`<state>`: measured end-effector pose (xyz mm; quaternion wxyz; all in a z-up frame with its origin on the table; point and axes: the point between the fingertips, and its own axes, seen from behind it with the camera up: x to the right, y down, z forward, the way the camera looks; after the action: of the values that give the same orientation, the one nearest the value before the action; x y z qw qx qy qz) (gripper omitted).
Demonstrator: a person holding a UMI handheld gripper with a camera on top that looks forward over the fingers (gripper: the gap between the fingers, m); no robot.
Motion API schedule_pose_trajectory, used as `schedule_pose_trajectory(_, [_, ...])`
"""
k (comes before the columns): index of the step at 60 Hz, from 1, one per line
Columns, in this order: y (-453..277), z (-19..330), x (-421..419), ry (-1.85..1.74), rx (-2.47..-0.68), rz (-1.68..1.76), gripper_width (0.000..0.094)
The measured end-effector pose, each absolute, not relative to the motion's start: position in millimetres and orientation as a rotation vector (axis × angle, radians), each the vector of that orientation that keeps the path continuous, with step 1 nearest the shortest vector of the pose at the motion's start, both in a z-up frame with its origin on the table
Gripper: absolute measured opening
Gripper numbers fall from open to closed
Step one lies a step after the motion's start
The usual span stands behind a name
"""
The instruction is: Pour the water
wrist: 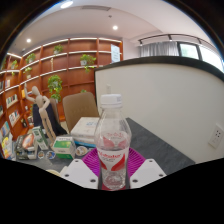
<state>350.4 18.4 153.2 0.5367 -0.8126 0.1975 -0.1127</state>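
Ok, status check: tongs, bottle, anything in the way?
Tongs closed on the water bottle. Bottle upright, cap on. Tissue pack and clutter behind-left on the table; no cup seen.

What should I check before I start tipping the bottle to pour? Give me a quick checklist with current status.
1. Bottle sits between the jaws of the gripper: ok.
2. Jaws firmly pressing on both sides of the bottle: cannot tell; the contact is not clearly visible.
3. Bottle upright: ok.
4. White cap removed for pouring: not ok, it is on the neck.
5. Receiving cup or glass in view: not ok; only clutter on the table beyond the bottle, with no clear vessel.
6. Water level in the bottle: cannot tell.
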Motion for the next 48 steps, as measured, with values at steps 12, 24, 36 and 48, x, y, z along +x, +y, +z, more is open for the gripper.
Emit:
schedule_pose_trajectory(12, [22.5,100.6,347.8,0.372,-1.996,-0.311,0.034])
schedule_pose_trajectory(24, [21.7,91.1,345.9,0.329,-1.973,-0.318,0.0381])
schedule_pose_trajectory(36, [23.4,88.6,344.7,0.321,-1.965,-0.312,0.0508])
schedule_pose_trajectory(48, [-0.6,66.9,338.4,0.35,-2.047,-0.246,0.0894])
